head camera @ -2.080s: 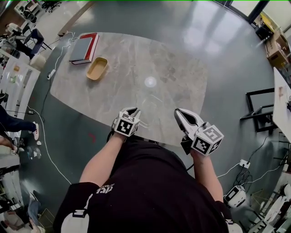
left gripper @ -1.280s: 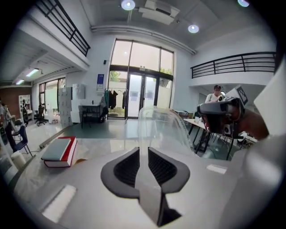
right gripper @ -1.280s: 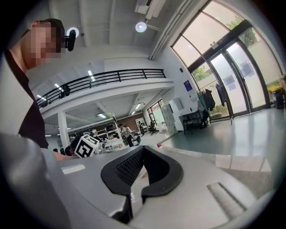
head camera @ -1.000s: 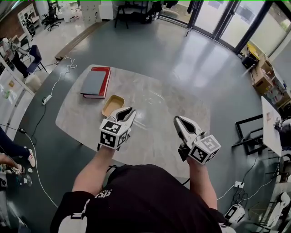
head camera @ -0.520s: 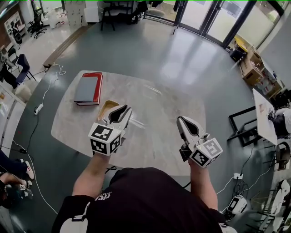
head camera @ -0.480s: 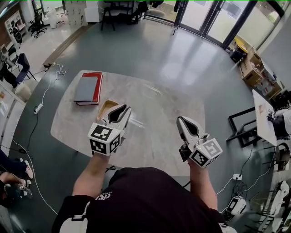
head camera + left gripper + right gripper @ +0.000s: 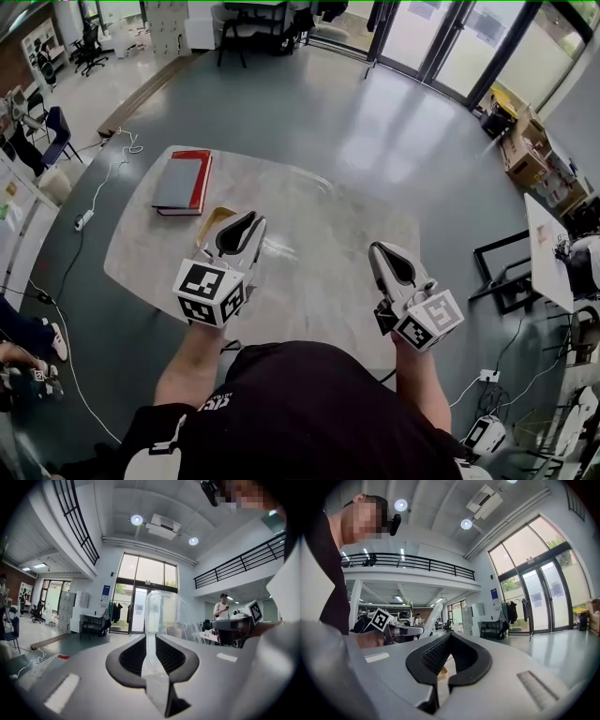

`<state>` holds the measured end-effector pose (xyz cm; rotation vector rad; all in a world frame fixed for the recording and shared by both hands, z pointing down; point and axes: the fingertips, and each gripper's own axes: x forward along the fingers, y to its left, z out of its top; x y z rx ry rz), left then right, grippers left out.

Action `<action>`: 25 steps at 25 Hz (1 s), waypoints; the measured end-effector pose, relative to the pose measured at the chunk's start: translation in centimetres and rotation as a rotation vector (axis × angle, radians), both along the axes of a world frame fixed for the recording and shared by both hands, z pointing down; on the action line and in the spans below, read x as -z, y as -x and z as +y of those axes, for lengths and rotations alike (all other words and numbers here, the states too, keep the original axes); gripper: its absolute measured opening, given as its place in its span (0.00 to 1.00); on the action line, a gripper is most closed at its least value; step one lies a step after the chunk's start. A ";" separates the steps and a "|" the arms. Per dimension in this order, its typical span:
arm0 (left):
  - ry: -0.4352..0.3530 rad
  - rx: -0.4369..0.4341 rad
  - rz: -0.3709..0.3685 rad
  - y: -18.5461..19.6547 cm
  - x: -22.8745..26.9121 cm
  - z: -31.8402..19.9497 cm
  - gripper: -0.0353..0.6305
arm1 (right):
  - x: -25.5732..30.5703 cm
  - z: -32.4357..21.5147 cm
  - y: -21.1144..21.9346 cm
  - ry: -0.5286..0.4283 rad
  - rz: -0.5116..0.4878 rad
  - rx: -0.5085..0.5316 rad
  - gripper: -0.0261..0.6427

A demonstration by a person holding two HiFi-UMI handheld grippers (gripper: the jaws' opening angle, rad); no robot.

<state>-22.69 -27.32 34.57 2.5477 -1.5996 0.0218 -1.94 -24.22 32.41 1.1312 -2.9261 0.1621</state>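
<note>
Nearest to the camera, a person in a black shirt holds a two-finger gripper in each hand, seen from above in the head view. The left gripper (image 7: pixel 251 220) is over the near left part of a pale marble tabletop (image 7: pixel 319 272), with its marker cube (image 7: pixel 208 292) closest to the body. In the left gripper view its fingers (image 7: pixel 136 651) are closed on a clear plastic piece (image 7: pixel 164 616), which stands upright between them and rises above the fingertips. The room shows through the plastic, and its exact shape cannot be made out.

The right gripper (image 7: pixel 379 248) is over the near right part of the tabletop, well apart from the left one. Its marker cube (image 7: pixel 428 321) also faces the body. In the right gripper view its fingers (image 7: pixel 433 656) are closed at the tips with nothing between them.

Just beyond the left gripper, a shallow tan tray (image 7: pixel 208 222) lies on the tabletop, partly covered by the gripper. It also shows as a tan sliver through the loop of the right gripper's fingers (image 7: pixel 441 673). Farther back on the left, a closed book (image 7: pixel 181 181) with a grey front and a red cover lies flat near the far edge.

Around the tabletop is a grey floor (image 7: pixel 281 94). Beyond that are cardboard boxes (image 7: pixel 525 155) at the right and glass doors (image 7: pixel 140 602) at the far wall.
</note>
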 end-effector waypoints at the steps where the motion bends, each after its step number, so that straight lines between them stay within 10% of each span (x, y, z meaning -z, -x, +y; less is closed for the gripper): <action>1: 0.004 0.003 -0.001 -0.2 -0.1 -0.1 0.15 | 0.0 -0.2 -0.3 -0.001 0.001 0.000 0.06; 25: 0.039 0.016 -0.064 -2.0 -1.3 0.0 0.15 | -1.2 -0.4 -1.3 0.006 -0.024 0.024 0.06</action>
